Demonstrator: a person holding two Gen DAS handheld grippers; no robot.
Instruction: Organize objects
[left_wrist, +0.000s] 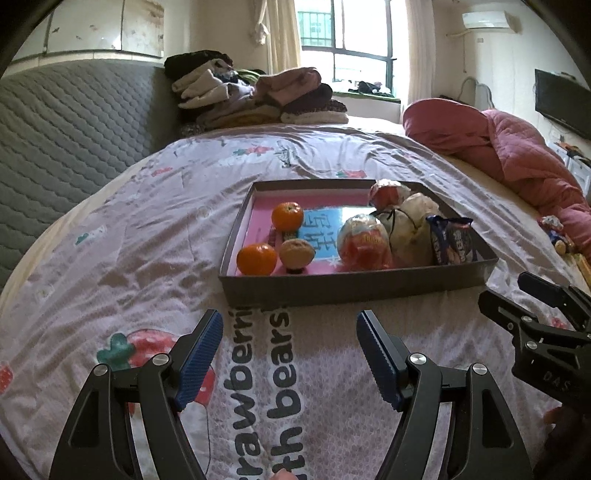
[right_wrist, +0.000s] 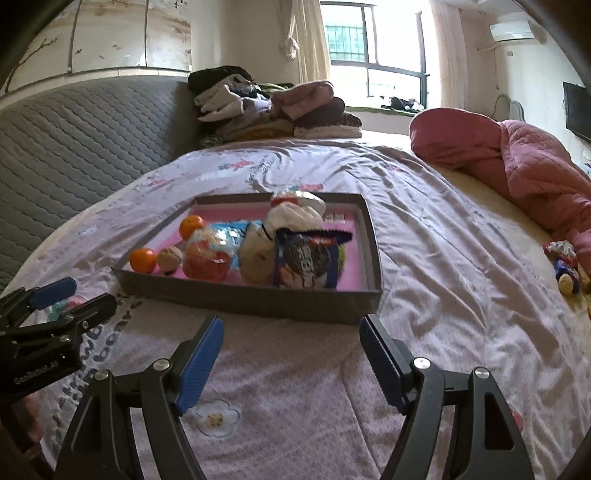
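Two round orange tangerines (left_wrist: 271, 238) and shiny snack bags (right_wrist: 308, 258) all in the flat grey cardboard tray (left_wrist: 354, 286), kept tidy. Left gripper (left_wrist: 290, 356) and right gripper (right_wrist: 291, 360) both wide apart, empty, low over the bed cover (right_wrist: 424, 258), ready to grab

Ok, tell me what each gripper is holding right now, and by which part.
Nothing is held. The left gripper and right gripper both stand open over the bedspread, short of the tray.
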